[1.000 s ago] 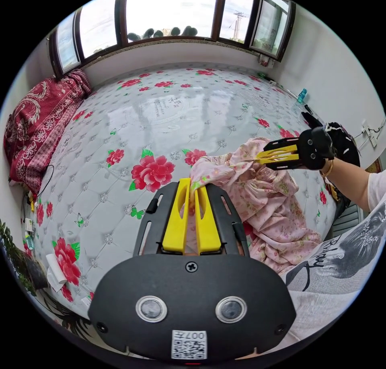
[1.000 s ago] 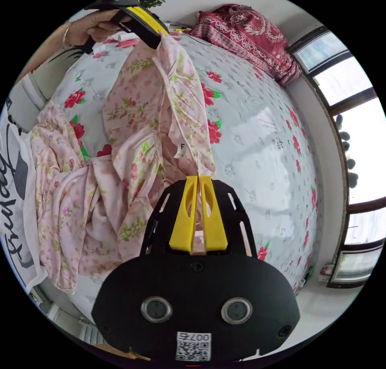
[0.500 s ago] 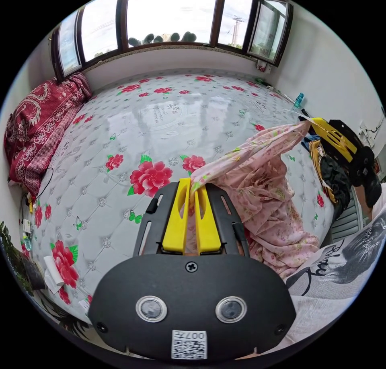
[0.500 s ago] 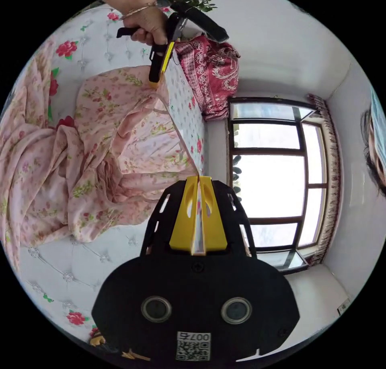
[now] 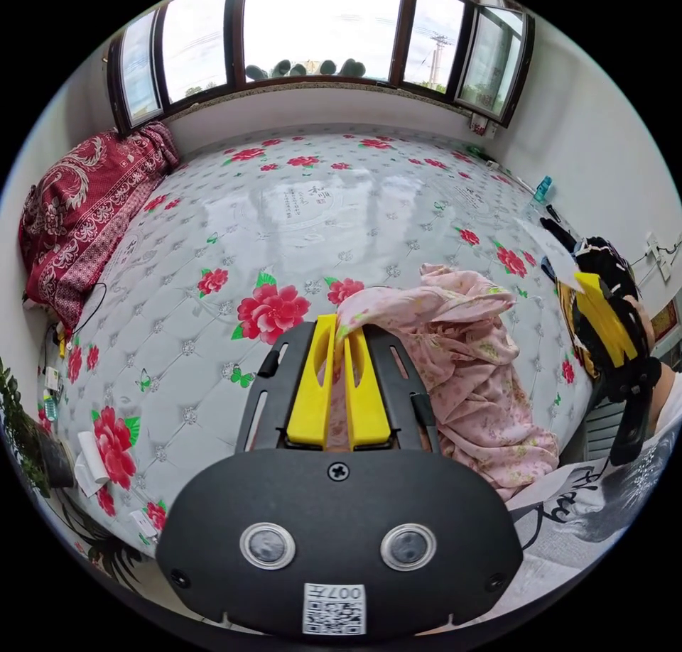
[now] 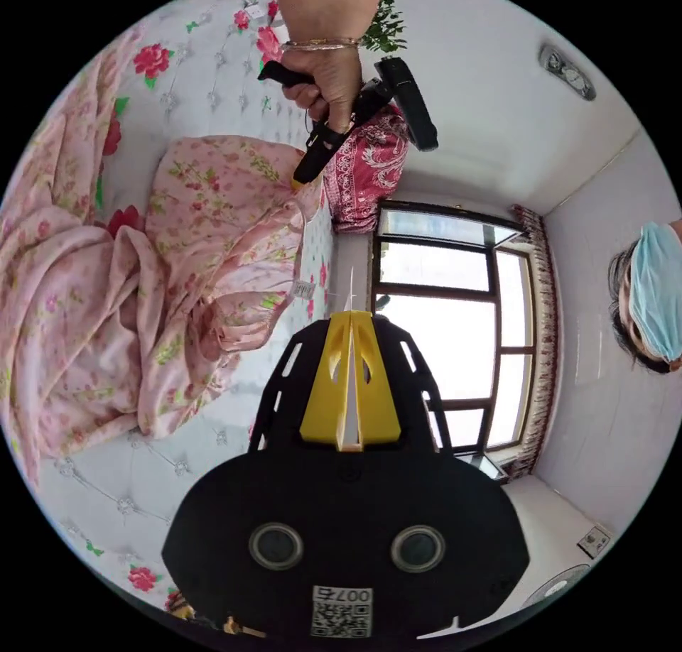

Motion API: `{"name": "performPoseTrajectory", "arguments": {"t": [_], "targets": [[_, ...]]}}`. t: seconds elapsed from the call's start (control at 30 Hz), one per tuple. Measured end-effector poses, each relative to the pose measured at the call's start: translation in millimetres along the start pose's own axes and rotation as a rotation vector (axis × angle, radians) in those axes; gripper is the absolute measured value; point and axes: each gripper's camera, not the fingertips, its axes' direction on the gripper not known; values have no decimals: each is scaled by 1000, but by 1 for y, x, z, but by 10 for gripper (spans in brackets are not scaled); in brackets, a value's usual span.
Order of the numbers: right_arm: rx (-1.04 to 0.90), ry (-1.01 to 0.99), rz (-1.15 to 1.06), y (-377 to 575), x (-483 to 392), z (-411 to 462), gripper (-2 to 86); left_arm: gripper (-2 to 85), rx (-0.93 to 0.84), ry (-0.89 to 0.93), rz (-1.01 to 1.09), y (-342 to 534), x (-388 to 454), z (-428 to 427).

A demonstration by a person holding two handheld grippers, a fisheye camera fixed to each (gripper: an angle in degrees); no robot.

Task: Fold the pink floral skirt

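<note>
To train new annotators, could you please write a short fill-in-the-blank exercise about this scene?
On the left gripper, the jaws are ____ on the pink skirt.
The skirt lies on a mattress printed with red ____.
Beyond the mattress, daylight enters through a ____.
Missing words: shut; flowers; window.

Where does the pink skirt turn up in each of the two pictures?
Left gripper view: skirt right of centre, heaped on the mattress, one edge in the left claw.
Right gripper view: skirt across the left half.
Shared landmark: red quilt by the window.
</note>
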Motion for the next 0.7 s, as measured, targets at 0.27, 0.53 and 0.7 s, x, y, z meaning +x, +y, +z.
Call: {"name": "performPoseTrajectory", "arguments": {"t": [0.27,0.53,0.7], "targets": [[37,-586,252,-15,39,23,-3,-10,1,-9,-7,-1,-9,7],[-18,-766,311,0,40,115,-3,-10,21,9,-8,-2,-16,12],[-88,-706,313,-2,26,170,-3,-10,23,8,-23,-6,-24,18]]}}
